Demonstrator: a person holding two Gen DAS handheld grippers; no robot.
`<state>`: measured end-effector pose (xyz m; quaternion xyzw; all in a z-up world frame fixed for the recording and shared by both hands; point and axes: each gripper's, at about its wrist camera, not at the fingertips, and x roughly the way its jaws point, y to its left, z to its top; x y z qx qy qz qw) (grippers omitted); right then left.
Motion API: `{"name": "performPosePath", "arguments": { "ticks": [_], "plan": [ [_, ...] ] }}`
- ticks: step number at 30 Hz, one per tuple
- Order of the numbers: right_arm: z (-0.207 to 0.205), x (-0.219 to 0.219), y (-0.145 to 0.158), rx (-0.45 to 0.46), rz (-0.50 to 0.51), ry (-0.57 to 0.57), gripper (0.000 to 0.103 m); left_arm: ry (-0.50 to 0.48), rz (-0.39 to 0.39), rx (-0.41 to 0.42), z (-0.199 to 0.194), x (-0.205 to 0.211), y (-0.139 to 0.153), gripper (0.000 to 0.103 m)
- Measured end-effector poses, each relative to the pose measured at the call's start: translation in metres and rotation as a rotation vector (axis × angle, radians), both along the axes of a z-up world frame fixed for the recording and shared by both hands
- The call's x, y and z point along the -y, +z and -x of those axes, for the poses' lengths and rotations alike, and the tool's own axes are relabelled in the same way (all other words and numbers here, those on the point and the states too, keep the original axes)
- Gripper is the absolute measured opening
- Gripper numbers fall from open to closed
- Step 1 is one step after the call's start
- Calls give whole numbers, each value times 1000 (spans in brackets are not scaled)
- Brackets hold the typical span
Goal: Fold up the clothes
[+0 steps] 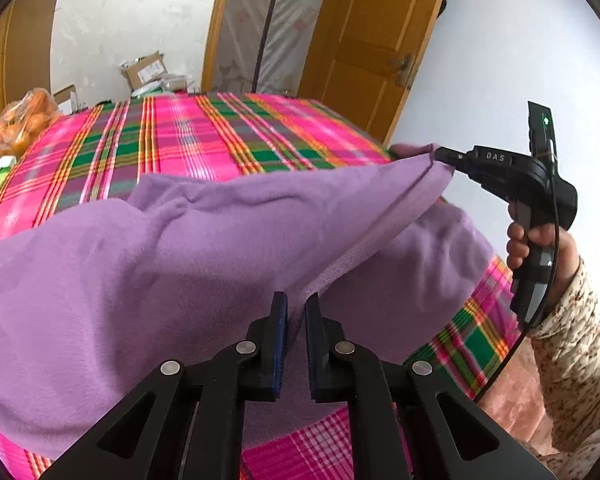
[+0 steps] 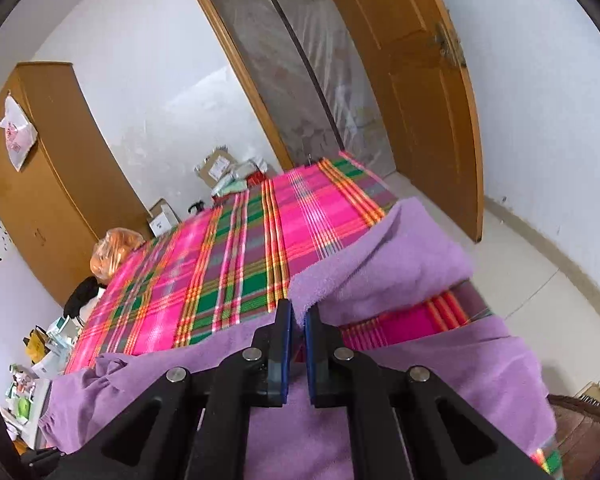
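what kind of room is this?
Most likely a bedroom in a home. A wooden wardrobe stands against the wall beside an open wooden door, and the purple garment is being folded over what looks like a bed under a pink plaid cover.

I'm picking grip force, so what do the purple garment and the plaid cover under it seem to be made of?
The purple garment looks like soft fleece: matte, fuzzy nap, thick rounded folds. The plaid cover looks like thin woven cloth, probably cotton: flat, crisp stripes, slight sheen.
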<state>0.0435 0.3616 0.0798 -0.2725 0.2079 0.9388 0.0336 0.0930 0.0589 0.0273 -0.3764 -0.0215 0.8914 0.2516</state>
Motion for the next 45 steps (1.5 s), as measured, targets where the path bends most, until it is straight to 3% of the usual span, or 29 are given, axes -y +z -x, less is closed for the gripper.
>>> {"name": "performPosePath", "arguments": {
  "ticks": [8, 20, 40, 45],
  "plan": [
    [-35, -1, 17, -58, -27, -32, 6, -36, -14, -27, -16, 0, 8, 9],
    [-73, 2, 4, -46, -54, -61, 6, -76, 8, -19, -33, 3, 3, 9],
    [-87, -6, -62, 142, -135, -62, 7, -100, 51, 115, -31, -2, -32, 9],
    [-90, -13, -69, 170, -105, -48, 14, -106, 50, 128, -28, -2, -33, 9]
  ]
}}
